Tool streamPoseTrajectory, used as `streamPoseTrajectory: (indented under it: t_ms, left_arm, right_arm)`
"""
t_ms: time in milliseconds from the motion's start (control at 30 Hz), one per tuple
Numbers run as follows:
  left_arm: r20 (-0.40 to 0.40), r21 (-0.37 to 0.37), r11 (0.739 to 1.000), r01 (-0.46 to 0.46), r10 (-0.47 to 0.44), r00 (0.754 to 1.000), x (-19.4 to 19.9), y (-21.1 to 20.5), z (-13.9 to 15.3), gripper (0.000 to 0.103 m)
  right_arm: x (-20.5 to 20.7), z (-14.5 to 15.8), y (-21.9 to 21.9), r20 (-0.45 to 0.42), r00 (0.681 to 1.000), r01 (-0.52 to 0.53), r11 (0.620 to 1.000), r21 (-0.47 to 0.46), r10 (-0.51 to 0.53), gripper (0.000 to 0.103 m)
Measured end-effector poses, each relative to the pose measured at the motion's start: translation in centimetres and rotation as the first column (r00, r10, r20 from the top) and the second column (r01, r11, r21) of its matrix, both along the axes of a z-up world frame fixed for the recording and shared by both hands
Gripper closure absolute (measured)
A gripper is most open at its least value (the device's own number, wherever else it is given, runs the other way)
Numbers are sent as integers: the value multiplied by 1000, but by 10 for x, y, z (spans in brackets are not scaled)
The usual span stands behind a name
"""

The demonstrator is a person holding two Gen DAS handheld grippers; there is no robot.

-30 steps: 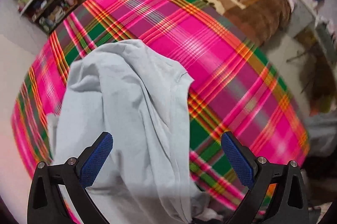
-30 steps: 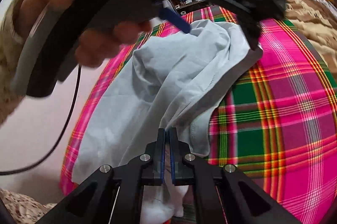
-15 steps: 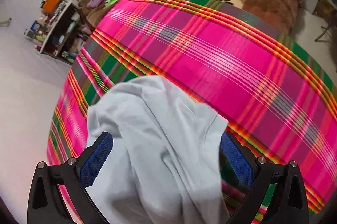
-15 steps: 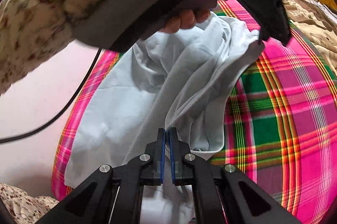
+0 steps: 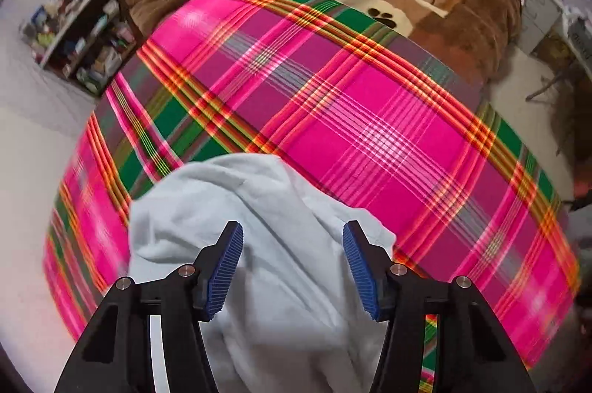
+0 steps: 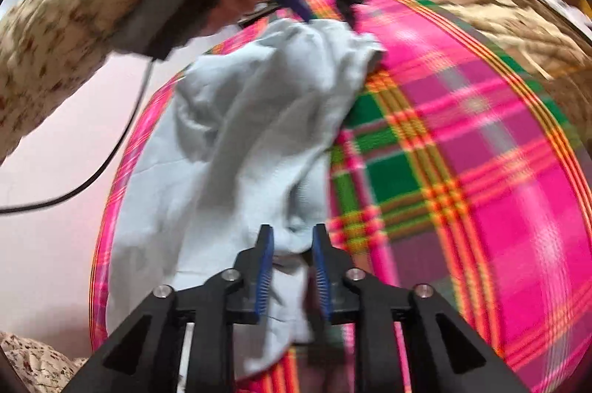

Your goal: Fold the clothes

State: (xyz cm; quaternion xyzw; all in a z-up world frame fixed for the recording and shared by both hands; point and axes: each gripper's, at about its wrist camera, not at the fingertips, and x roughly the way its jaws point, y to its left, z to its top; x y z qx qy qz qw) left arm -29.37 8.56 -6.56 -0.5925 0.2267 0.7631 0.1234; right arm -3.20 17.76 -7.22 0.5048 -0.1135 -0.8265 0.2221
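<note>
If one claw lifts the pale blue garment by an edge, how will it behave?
The pale blue garment lies crumpled in soft folds on the plaid cloth, so it would likely hang limp. It looks thin, probably light. Its bunched layers may slide apart.

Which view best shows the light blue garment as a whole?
The right wrist view: the light blue garment spreads from the right claw up to the left claw, though blurred. The left wrist view shows only a bunched part between the open pads.

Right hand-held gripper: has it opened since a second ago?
Yes. The right hand-held gripper, then shut on the pale blue cotton garment, now shows a gap between its jaws, with cloth still lying between them over the pink plaid sheet.
</note>
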Motion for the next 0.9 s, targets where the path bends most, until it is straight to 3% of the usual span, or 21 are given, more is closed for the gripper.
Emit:
streamPoseTrajectory:
  t_ms: [100, 233, 433, 600, 800, 900]
  left_arm:
    - [-4, -61, 996, 66, -67, 998, 9, 13, -3, 33]
    - [-13, -133, 983, 126, -129, 992, 11, 34, -8, 32]
    - [61, -150, 988, 27, -18, 998, -12, 44, -22, 29]
    - [100, -213, 976, 37, -15, 995, -13, 48, -33, 29]
    - [143, -221, 974, 43, -12, 990, -13, 53, -33, 29]
    - [199, -117, 993, 14, 10, 980, -12, 53, -24, 29]
  right_arm:
    - [4, -1, 13, 18, 999, 41, 999, -6, -41, 76]
    - [11, -5, 18, 38, 997, 65, 998, -14, -65, 75]
    - [16, -7, 10, 51, 998, 36, 999, -2, -35, 63]
    - [17, -14, 9, 79, 997, 27, 999, -22, -25, 59]
    - [12, -23, 6, 112, 993, 27, 999, -38, -22, 59]
    - [10, -22, 6, 109, 994, 34, 999, -39, -30, 59]
